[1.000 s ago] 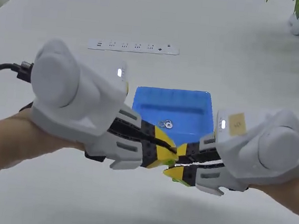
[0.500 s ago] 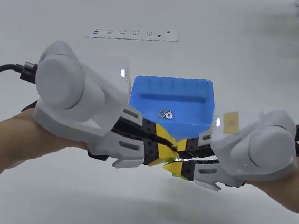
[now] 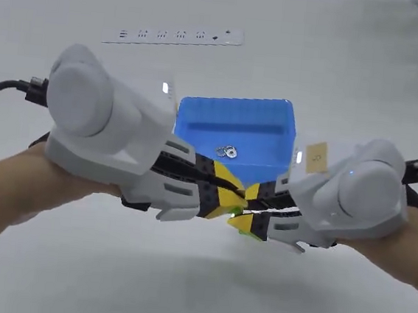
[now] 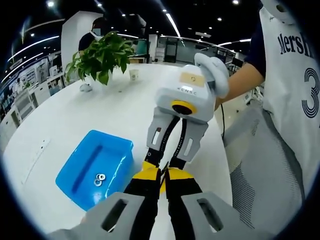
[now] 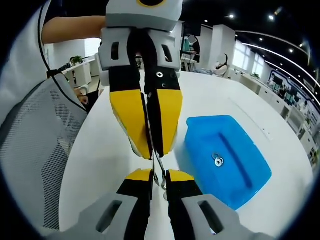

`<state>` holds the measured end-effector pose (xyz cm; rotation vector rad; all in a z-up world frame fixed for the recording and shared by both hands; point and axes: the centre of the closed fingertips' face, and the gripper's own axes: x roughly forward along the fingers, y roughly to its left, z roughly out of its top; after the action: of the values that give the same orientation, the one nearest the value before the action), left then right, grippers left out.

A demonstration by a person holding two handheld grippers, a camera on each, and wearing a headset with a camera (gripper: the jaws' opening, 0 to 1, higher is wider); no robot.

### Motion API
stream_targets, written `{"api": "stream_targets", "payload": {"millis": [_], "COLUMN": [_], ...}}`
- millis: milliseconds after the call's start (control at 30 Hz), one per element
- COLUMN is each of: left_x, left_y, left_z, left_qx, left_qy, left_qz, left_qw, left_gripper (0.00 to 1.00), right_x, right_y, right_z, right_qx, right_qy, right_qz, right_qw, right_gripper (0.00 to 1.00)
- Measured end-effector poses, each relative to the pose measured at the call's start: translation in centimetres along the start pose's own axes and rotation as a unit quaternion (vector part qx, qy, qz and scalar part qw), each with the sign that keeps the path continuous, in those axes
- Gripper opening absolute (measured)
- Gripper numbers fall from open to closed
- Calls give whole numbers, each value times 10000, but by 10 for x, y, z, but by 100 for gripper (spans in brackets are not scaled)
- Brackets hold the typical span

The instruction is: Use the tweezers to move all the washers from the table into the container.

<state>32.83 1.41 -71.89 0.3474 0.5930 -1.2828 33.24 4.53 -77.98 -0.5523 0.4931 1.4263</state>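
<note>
Both grippers meet tip to tip over the white desk [image 3: 330, 57]. Right gripper [image 5: 159, 176]: jaws closed on the thin metal tweezers [image 5: 159, 167]. Left gripper [image 5: 152, 145]: yellow-tipped jaws pinched onto the other end of the same tweezers, straight ahead of the right jaws and almost touching them. Blue rectangular plastic container [image 3: 234, 126] sits on the desk just beyond the meeting jaws. Small metal ring washers [image 3: 228, 152] lie together on its floor, clear of both jaws.
</note>
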Motion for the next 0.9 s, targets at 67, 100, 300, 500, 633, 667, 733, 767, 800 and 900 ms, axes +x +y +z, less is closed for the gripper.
{"api": "stream_targets", "payload": {"millis": [67, 100, 300, 500, 633, 667, 733, 767, 800, 900], "left_x": [1, 1, 1, 0, 0, 0, 0, 0, 0, 1], "left_y": [0, 1, 2, 5, 7, 7, 8, 8, 8, 7], "left_z": [0, 0, 1, 1, -1, -1, -1, -1, -1, 0], "left_qx": [-20, -18, -26, 9, -74, -65, -76, -93, -97, -90], "left_qy": [-13, -15, -21, -19, -19, -11, -16, -26, -30, -20], "left_qz": [-10, -5, -12, 37, 37, 46, 42, 41, 49, 17], "left_qw": [10000, 10000, 10000, 10000, 10000, 10000, 10000, 9999, 9999, 10000], "left_gripper": [7, 7, 7, 7, 7, 7, 7, 7, 7, 7], "right_x": [0, 0, 0, 0, 2, 3, 3, 3, 3, 3], "right_y": [-1, -1, -4, -5, -5, -6, -6, -6, -7, -6], "right_z": [-1, -1, -1, 0, -1, -1, -1, -2, -2, -2], "right_qx": [19, 31, 75, 41, 11, 33, 71, 96, 104, 114], "right_qy": [-3, -7, -15, -26, 20, 18, 4, -3, -5, 16], "right_qz": [-2, -5, -5, -17, 7, 4, 19, 20, 21, 57], "right_qw": [10000, 10000, 10000, 10000, 10000, 10000, 10000, 10000, 9999, 9999], "right_gripper": [11, 11, 11, 11, 11, 11, 11, 11, 11, 11]}}
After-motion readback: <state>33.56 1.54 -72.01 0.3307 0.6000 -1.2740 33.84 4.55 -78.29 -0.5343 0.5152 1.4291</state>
